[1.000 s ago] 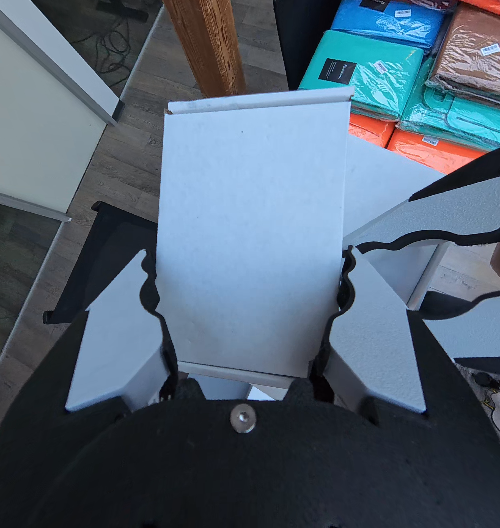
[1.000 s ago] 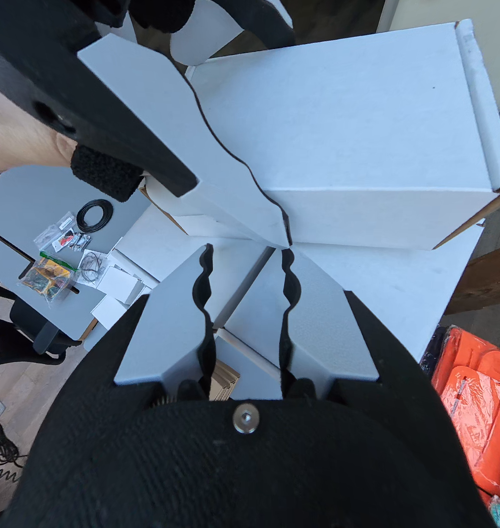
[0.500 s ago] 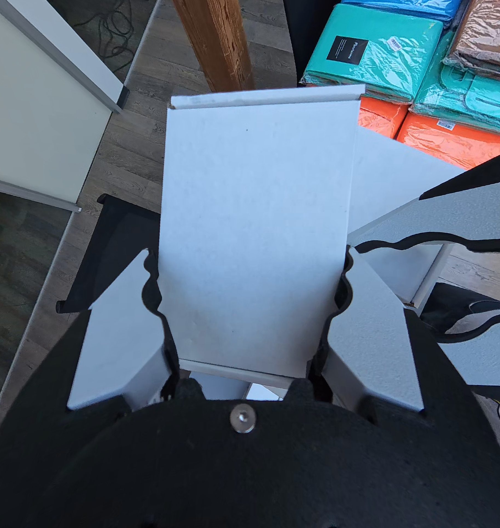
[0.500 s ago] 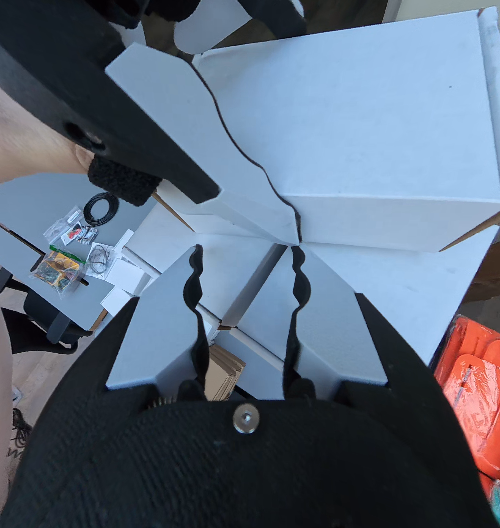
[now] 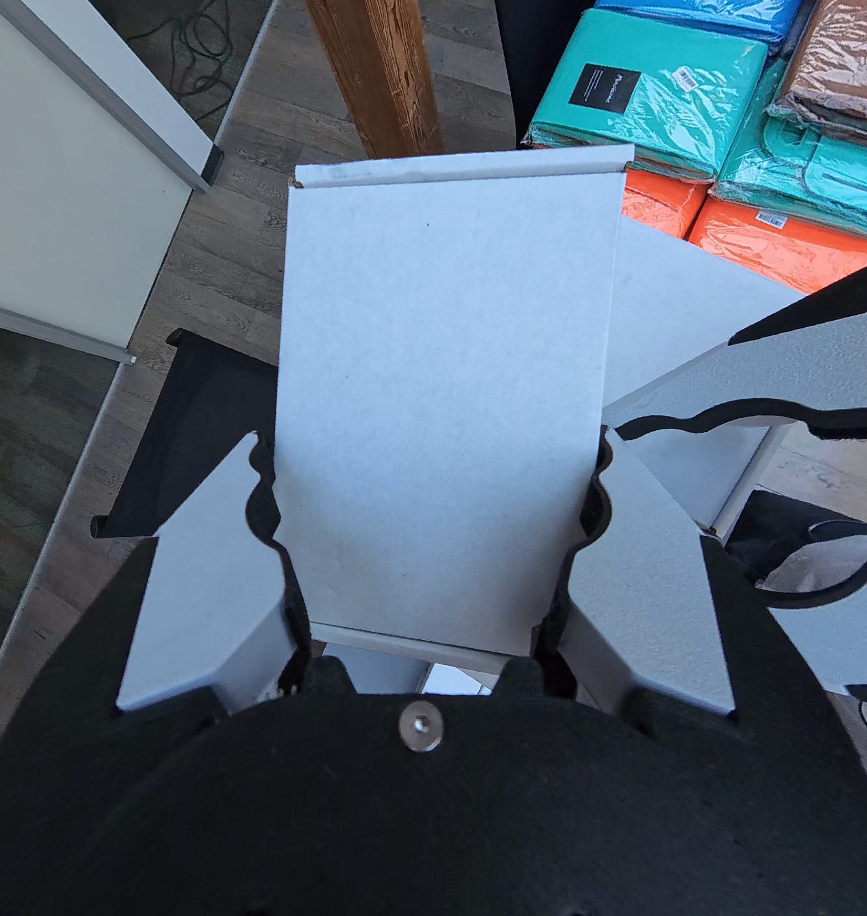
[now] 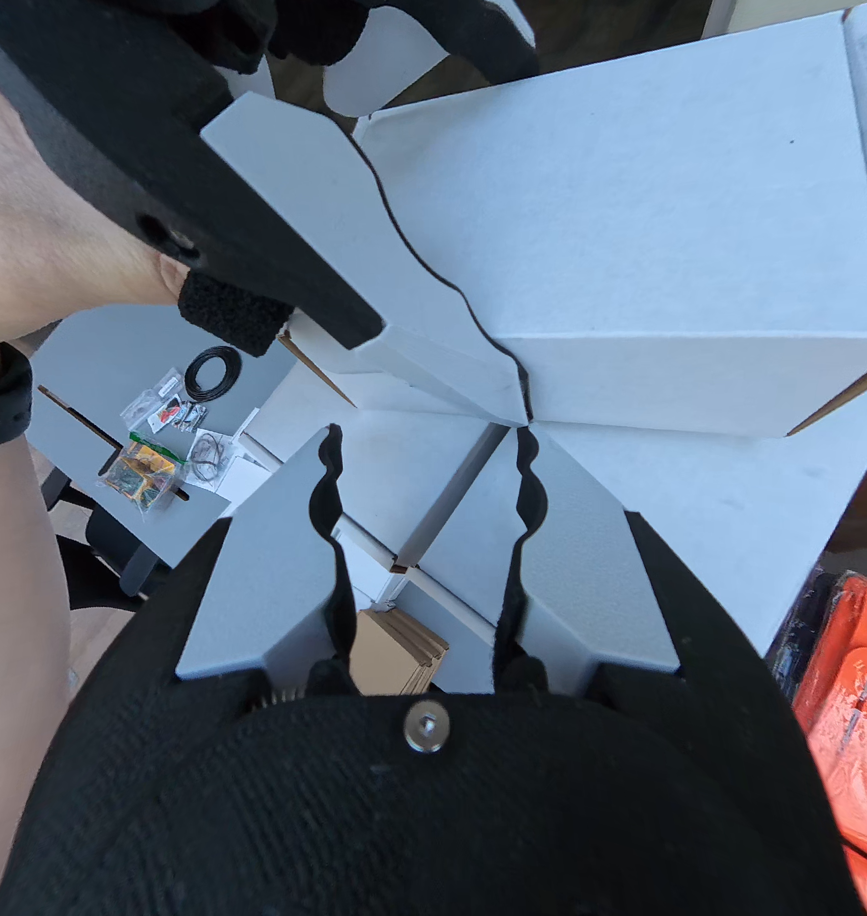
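Wood-plank floor [image 5: 213, 257] under everything, pale panel [image 5: 50, 188] off to the left, a brown wooden post [image 5: 382, 74] standing behind the box. Left gripper [image 5: 429, 441] is clamped across a closed white cardboard box [image 5: 436, 396] — both fingers pressed against its long sides, box held up off the surfaces below. In the right wrist view the same box [image 6: 644, 238] fills the upper right, with the left gripper [image 6: 523, 396] biting its near lower edge and a person's hand [image 6: 50, 257] behind the gripper body. Under and beside it sit more white boxes [image 6: 694, 495], closed, stacked close together; their near corner shows at the right of the left wrist view too [image 5: 669, 307]. Right gripper [image 6: 429, 436] hangs just below the held box, jaws apart with nothing between them, tips near the box's underside but I can't tell if they touch; it also shows at the right edge of the left wrist view [image 5: 768, 500]. Plastic-wrapped fabric packs past the boxes — teal [image 5: 659, 89], orange [image 5: 778, 248], brown [image 5: 838, 64]. Flat brown cardboard sheets [image 6: 397, 649] lie low between the right fingers. Farther left, a grey table [image 6: 109, 357] with a black cable coil [image 6: 212, 372] and small clear bags of parts [image 6: 144, 471].
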Tool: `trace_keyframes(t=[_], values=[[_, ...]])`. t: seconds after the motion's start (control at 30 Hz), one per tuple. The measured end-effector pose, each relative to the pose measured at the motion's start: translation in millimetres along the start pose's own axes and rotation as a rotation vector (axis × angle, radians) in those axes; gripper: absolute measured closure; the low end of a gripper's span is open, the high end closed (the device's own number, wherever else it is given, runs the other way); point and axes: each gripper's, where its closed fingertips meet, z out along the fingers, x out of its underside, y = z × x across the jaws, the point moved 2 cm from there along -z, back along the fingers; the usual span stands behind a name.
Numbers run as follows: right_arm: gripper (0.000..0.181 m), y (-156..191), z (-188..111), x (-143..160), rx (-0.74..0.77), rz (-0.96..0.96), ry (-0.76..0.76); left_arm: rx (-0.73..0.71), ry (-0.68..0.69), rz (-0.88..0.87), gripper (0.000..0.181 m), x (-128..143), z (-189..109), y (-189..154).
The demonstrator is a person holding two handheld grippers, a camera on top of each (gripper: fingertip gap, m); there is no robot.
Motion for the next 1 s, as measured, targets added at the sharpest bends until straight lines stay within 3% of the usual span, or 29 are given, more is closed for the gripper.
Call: trace_keyframes(t=[0.27, 0.57, 0.63, 0.73, 0.8, 0.9, 1.0], values=[[0.111, 1, -4, -6, -0.048, 0.103, -0.079, -0.019, 0.019, 0.008, 0.056, 2, 0, 0], [0.132, 11, -28, -14, -0.186, 0.083, -0.154, -0.064, 0.050, 0.002, 0.056, 10, -1, 6], [0.134, 12, -32, -7, -0.181, -0.023, -0.124, -0.067, 0.050, 0.005, 0.056, 9, -1, 6], [0.130, 23, -40, 7, -0.175, -0.372, -0.103, -0.070, 0.054, 0.007, 0.056, 8, -1, 4], [0.121, 20, -40, 24, -0.081, -0.642, -0.068, -0.073, 0.057, 0.008, 0.056, 9, -1, 4], [0.125, 8, -35, 37, 0.162, -1.019, -0.075, -0.072, 0.056, 0.008, 0.056, 8, -1, 4], [0.130, 23, -29, 49, 0.163, -1.237, -0.153, -0.072, 0.055, 0.007, 0.056, 7, -1, 5]])
